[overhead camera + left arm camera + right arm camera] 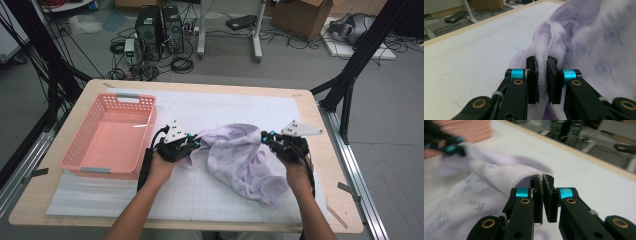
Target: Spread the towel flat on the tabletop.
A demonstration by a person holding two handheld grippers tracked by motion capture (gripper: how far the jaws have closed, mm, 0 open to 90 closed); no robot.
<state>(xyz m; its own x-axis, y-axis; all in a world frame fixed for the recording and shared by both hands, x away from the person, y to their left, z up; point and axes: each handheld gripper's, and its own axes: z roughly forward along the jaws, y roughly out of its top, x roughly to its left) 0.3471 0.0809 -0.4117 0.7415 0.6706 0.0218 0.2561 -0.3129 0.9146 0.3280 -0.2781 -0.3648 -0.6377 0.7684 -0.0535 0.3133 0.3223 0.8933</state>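
Pink basket [111, 136] on white mat [215, 107] (computer towers [160, 30] beyond)

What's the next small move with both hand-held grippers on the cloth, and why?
Probably lift both and draw them apart. The left hand-held gripper is shut on a hemmed edge of the lilac garment, and the right hand-held gripper pinches another edge, yet the cloth between them lies crumpled on the white mat. The pink basket sits beside it.

Blurred print on the lilac cloth [599, 37], its hem hidden between the left tongs [543, 75].
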